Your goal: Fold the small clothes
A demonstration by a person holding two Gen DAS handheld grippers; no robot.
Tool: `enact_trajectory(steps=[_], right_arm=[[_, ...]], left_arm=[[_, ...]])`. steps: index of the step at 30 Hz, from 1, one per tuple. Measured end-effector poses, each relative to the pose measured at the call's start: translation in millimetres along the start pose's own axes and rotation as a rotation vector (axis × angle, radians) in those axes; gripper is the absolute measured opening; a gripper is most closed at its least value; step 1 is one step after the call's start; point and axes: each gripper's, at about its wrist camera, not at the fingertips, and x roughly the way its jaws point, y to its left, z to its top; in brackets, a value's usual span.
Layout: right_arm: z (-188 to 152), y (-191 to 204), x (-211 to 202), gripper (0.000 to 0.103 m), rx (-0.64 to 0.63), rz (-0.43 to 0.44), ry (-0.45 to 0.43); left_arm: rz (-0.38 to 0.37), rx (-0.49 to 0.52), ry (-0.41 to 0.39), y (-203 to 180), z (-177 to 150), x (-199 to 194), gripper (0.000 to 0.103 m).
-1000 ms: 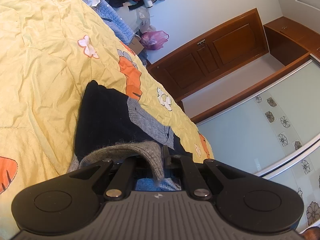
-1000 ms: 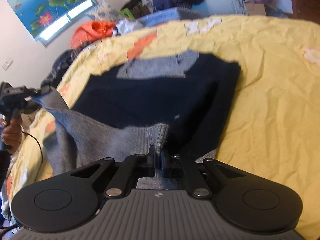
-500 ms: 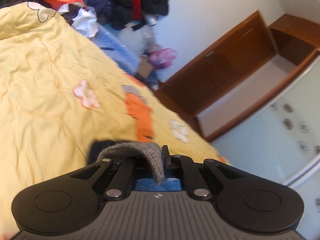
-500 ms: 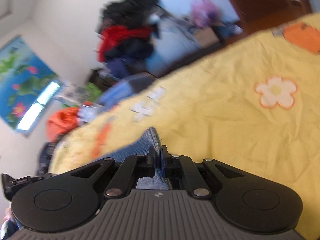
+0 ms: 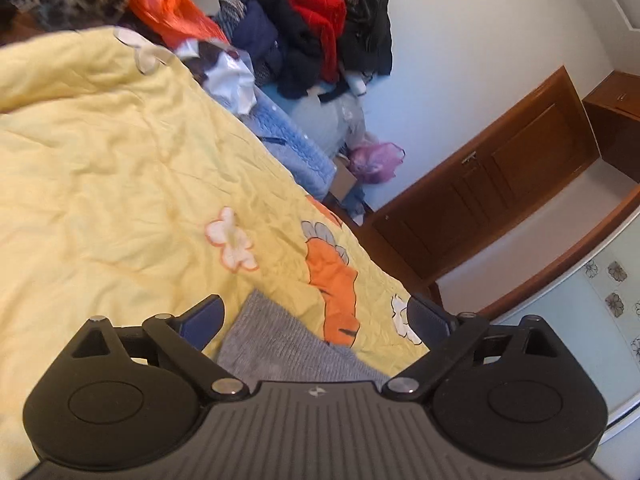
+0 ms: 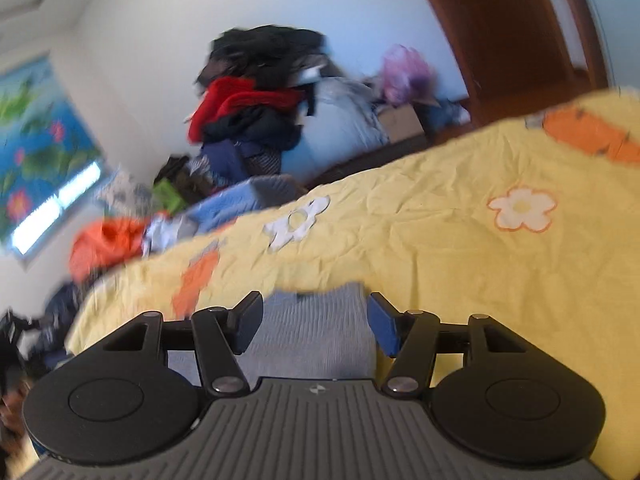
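Note:
A grey knitted garment point(image 5: 280, 344) lies on the yellow bedspread point(image 5: 100, 200), its edge showing between and below the fingers of my left gripper point(image 5: 316, 314), which stands open just above it. In the right wrist view the same grey knit point(image 6: 316, 328) lies flat under my right gripper point(image 6: 314, 322), also open, with the cloth resting free between the blue pads. The dark part of the garment is hidden below both grippers.
The yellow bedspread point(image 6: 460, 248) with orange and white flower prints stretches ahead. A heap of red and dark clothes point(image 5: 320, 28) sits beyond the bed. A wooden cabinet point(image 5: 500, 184) and a pink bag point(image 5: 374, 158) stand by the wall.
Both grippers carried the grey hem forward over the dark part, lowered onto the bed and went from shut to open, letting the cloth go.

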Motion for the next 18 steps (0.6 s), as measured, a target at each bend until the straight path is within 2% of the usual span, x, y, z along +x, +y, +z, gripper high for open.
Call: enact_trajectory(steps=[2, 4, 6, 8, 9, 10, 11, 12, 14, 16, 18], right_arm=[[-16.4, 5.0, -15.8, 0.063, -0.079, -0.048, 0.014], [-32.3, 0.3, -18.0, 0.063, -0.119, -0.090, 0.067], [-45.7, -6.3, -8.5, 0.062, -0.109, -0.122, 0.134], [-53.6, -4.9, -1.6, 0.050, -0.092, -0.099, 0.158], [-56.0, -2.0, 3.1, 0.029, -0.092, -0.077, 0.177], [-58.2, 5.9, 8.9, 0.019, -0.096, -0.051, 0.203], [-59.8, 14.9, 10.0, 0.019, -0.114, -0.047, 0.202], [-58.5, 19.6, 11.3, 0.017, -0.143, -0.061, 0.194], [-52.0, 12.0, 14.1, 0.013, -0.132, -0.106, 0.180], [-47.9, -7.4, 17.9, 0.011, -0.060, -0.137, 0.182], [-52.1, -12.5, 16.6, 0.012, -0.043, -0.149, 0.185]], left_arm=[[0.074, 0.083, 0.012, -0.2, -20.6, -20.8, 0.099], [0.136, 0.175, 0.045, 3.0, -50.9, -33.7, 0.099], [0.157, 0.245, 0.103, 5.9, -82.2, -38.7, 0.098], [0.181, 0.329, 0.146, 4.5, -111.0, -32.7, 0.098], [0.205, 0.364, 0.155, 2.8, -121.6, -30.8, 0.095], [0.216, 0.378, 0.167, 1.6, -129.0, -27.5, 0.079], [0.214, 0.381, 0.193, 1.6, -133.3, -23.6, 0.047], [0.218, 0.389, 0.225, 2.2, -135.6, -18.0, 0.034], [0.247, 0.452, 0.225, 0.0, -138.2, -15.4, 0.019], [0.249, 0.469, 0.241, 5.1, -132.5, -16.0, 0.013], [0.242, 0.464, 0.258, 10.1, -127.0, -19.8, 0.012]])
